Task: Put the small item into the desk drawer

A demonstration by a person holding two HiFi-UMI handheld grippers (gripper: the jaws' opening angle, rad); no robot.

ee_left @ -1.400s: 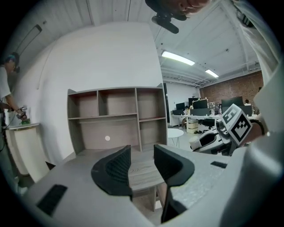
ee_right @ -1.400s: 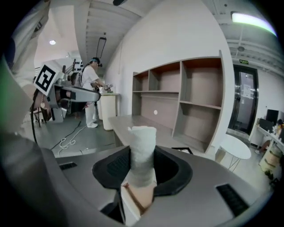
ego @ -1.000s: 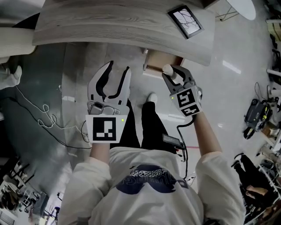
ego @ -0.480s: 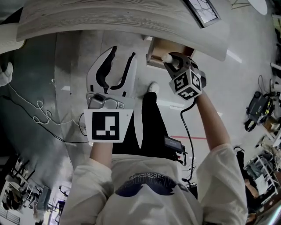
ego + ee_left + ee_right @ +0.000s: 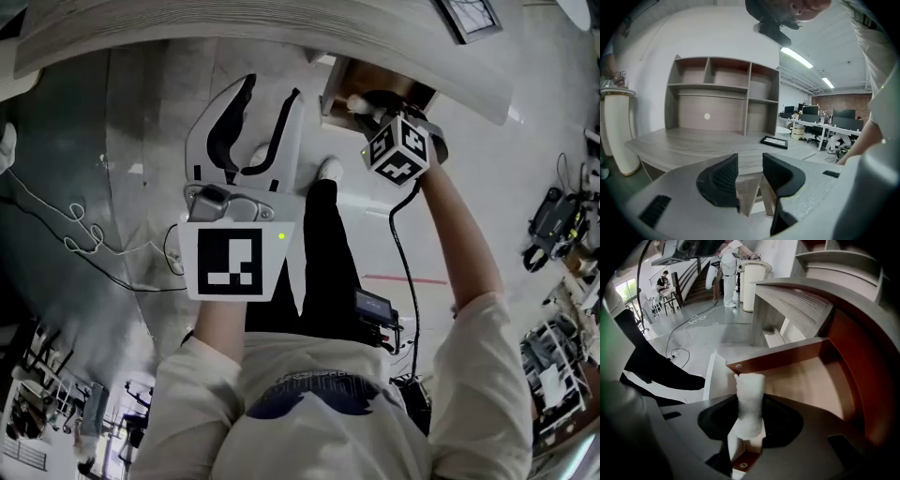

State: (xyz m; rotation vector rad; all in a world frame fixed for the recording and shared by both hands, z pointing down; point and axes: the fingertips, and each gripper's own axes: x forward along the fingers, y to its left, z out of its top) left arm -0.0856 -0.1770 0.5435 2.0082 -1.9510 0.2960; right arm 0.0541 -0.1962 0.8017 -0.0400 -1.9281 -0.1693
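Note:
The small item is a white, soft-looking lump, and my right gripper is shut on it. In the head view that gripper tilts down over the open wooden drawer under the desk top, with the item at its tip. The right gripper view shows the drawer's bare light floor just beyond the item. My left gripper hangs to the left of the drawer, open with nothing between its dark pads. It looks level across the desk.
A shelf unit stands at the back of the desk and a black-framed flat panel lies on it. Cables trail on the floor at left. The person's black trouser legs are below the drawer. A white pillar stands beside the desk.
Both grippers have come down. The right one has tipped downward and carried the white item to the open drawer's mouth. The left one has sunk a little, still open.

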